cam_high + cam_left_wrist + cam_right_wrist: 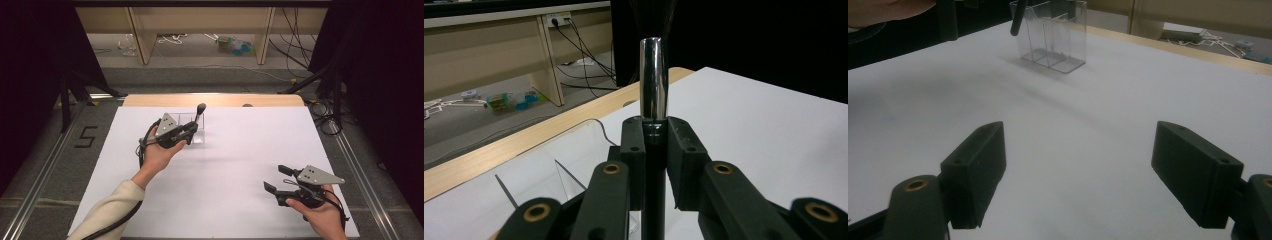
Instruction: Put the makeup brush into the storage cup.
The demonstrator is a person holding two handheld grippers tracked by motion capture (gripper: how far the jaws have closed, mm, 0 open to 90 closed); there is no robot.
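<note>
My left gripper [192, 131] is shut on a makeup brush [200, 112] with a black handle, a chrome ferrule [653, 80] and a dark bristle head pointing up. In the left gripper view the pads [634, 145] clamp the handle just below the ferrule. A clear acrylic organizer [187, 129] with dividers stands on the white table sheet right under that gripper. The brush's lower handle end [1017, 20] hangs by the organizer's [1055, 35] near wall; whether it is inside I cannot tell. My right gripper [276, 178] rests low at the front right, jaws wide open on nothing [1088, 170].
A white sheet [225, 165] covers the table, with a wooden strip [215, 100] along its far edge. Beyond it are a wooden bench, loose cables and small clutter [235, 46] on the floor. Dark curtains flank both sides.
</note>
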